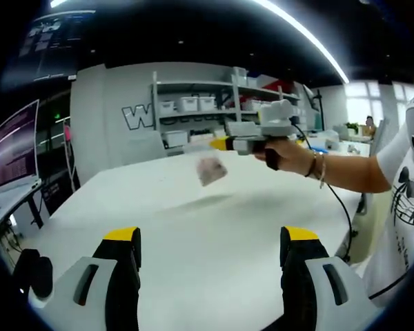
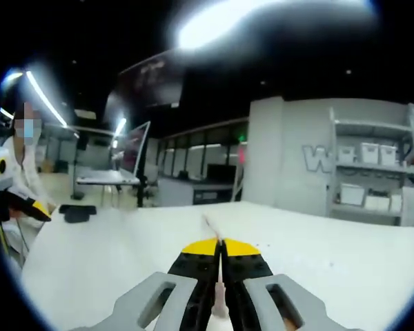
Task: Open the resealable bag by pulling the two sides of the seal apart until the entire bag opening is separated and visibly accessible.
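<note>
The resealable bag (image 1: 211, 169) hangs in the air above the white table (image 1: 193, 234), well ahead of the left claw (image 1: 212, 248) and dangling from the tip of the right claw (image 1: 221, 143), which a person's hand (image 1: 279, 152) holds out from the right side of the left gripper view. The bag is blurred there: a small clear pouch with something pinkish-brown inside, its seal too smeared to make out, so I cannot say whether any of the opening has parted.

In the right gripper view only a thin pale strip of the bag (image 2: 219, 276) shows, pinched edge-on between the yellow-tipped jaws of the right claw (image 2: 220, 247); the rest runs away from the jaws as a faint streak. Those jaws are pressed together on that edge.

The left claw's own jaws stand wide apart with nothing between them and touch nothing, the table lying below and beyond them.

To the left of the left claw a monitor (image 1: 15, 143) glows with pink lines of text too small to read. Farther ahead a grey wall carries a large white letter "W" (image 1: 138, 116), the rest of the word cut off by a shelf unit (image 1: 200, 103) stacked with white bins. The same "W" (image 2: 317, 158) shows ahead and to the right of the right claw, cut off again by shelving.
</note>
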